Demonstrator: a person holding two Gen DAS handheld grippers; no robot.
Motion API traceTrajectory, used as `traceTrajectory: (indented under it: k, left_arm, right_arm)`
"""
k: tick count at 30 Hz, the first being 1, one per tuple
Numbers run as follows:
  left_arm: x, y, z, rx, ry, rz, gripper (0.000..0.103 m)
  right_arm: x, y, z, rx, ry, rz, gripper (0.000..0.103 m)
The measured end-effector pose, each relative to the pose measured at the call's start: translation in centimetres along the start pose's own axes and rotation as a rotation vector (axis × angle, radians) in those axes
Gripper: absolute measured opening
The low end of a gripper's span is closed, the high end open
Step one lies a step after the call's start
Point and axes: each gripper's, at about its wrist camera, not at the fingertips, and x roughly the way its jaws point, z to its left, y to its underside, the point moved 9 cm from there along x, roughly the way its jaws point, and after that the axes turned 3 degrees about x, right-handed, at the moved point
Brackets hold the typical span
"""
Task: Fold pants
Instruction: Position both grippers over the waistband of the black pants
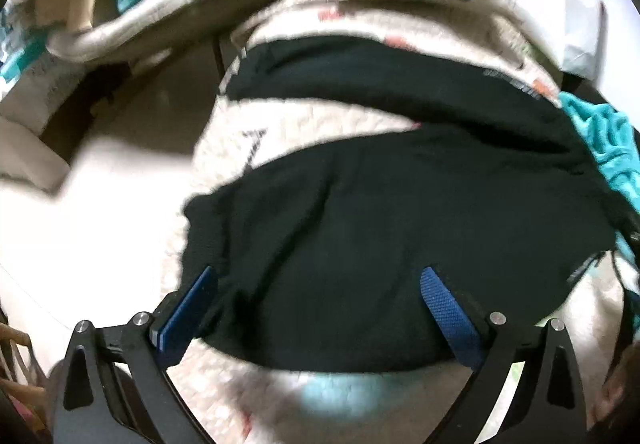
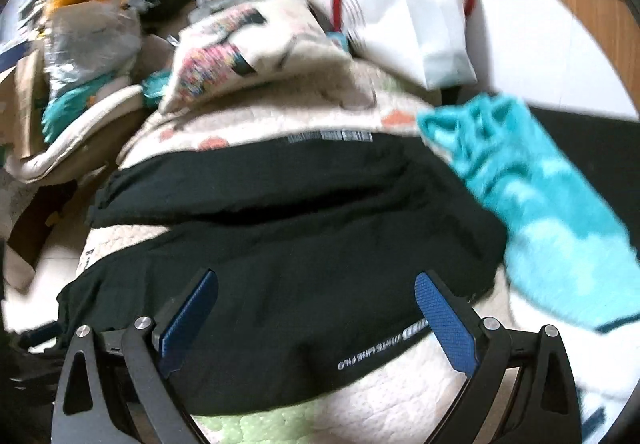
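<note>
cluttered bedding, a cream quilt (image 1: pixel 312 124), filled both frames. black pants (image 1: pixel 380 224) lay spread across centre frame, legs apart, beside a teal cloth (image 2: pixel 532 200). left gripper (image 1: pixel 320 280) and right gripper (image 2: pixel 316 284) hung wide open, empty. soft, light, limp fabric; hems looked best pinched.

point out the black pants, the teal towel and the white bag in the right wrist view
pants (image 2: pixel 304 244), right wrist view, middle of the black cloth
towel (image 2: pixel 552 212), right wrist view, its middle
bag (image 2: pixel 424 24), right wrist view, its white front
</note>
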Motion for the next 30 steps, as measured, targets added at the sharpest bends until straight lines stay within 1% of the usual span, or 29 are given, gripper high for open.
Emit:
traceTrajectory:
  k: [3, 7, 11, 14, 17, 21, 24, 27, 30]
  left_arm:
    - [-3.8, -0.8, -0.1, 0.022, -0.028, -0.08, 0.102]
    - [-8.5, -1.6, -0.2, 0.031, -0.065, -0.177, 0.102]
    - [-11.6, -1.8, -0.7, 0.027, -0.084, -0.225, 0.102]
    - [-13.4, -2.0, -1.2, 0.022, -0.095, -0.258, 0.102]
    - [-14.6, -2.8, -1.2, 0.0, -0.089, -0.275, 0.102]
    - [-15.3, -4.7, 0.3, -0.071, -0.066, -0.279, 0.102]
    - [-14.7, -6.6, 1.8, -0.116, -0.044, -0.277, 0.102]
    - [-12.8, -8.5, 3.3, -0.142, -0.019, -0.26, 0.102]
    - [-10.6, -9.8, 4.9, -0.146, 0.0, -0.246, 0.102]
  right_arm:
    - [-1.1, -0.7, 0.6, -0.022, -0.016, -0.031, 0.101]
    - [-3.5, -2.2, 1.3, -0.023, -0.046, -0.1, 0.101]
    - [-5.8, -2.6, 1.4, -0.03, -0.082, -0.143, 0.101]
    - [-7.1, -2.9, 0.5, 0.002, -0.12, -0.158, 0.102]
    - [-7.8, -2.9, -0.6, 0.043, -0.153, -0.162, 0.103]
    - [-7.7, -2.8, -2.0, 0.102, -0.184, -0.137, 0.103]
    - [-7.3, -3.0, -2.7, 0.13, -0.182, -0.131, 0.103]
    - [-6.5, -2.9, -3.0, 0.139, -0.163, -0.119, 0.103]
    - [-4.6, -2.1, -2.3, 0.134, -0.174, -0.056, 0.103]
